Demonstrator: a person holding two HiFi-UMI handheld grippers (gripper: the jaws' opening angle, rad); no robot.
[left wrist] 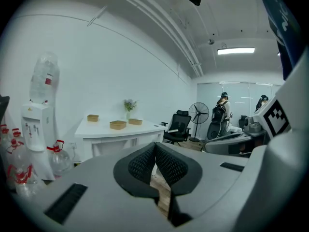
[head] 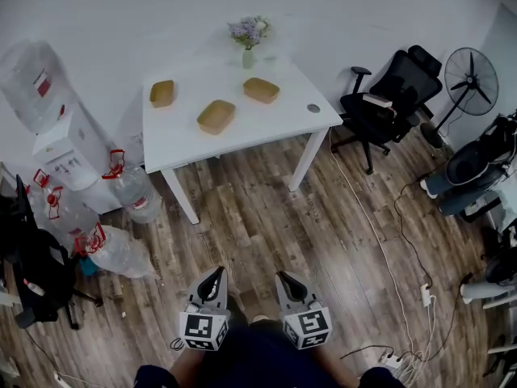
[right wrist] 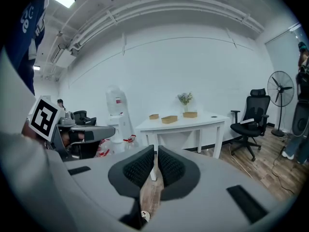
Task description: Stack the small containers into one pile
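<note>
Three small brown containers lie apart on the white table (head: 266,128): one at the left (head: 162,93), one in the middle near the front (head: 216,116), one at the right (head: 261,90). They also show far off as the left container (left wrist: 92,118), the middle container (left wrist: 118,124) and the right container (left wrist: 135,122), and again as the same three (right wrist: 154,116), (right wrist: 169,119), (right wrist: 190,114). My left gripper (head: 214,280) and right gripper (head: 289,285) hang low over the wooden floor, well short of the table. Both are shut with nothing between the jaws.
A vase of flowers (head: 249,39) stands at the table's back edge and a small round object (head: 313,108) at its right. A water dispenser (head: 48,128) and water bottles (head: 129,188) stand left. An office chair (head: 388,95), a fan (head: 471,79) and floor cables (head: 404,241) are right.
</note>
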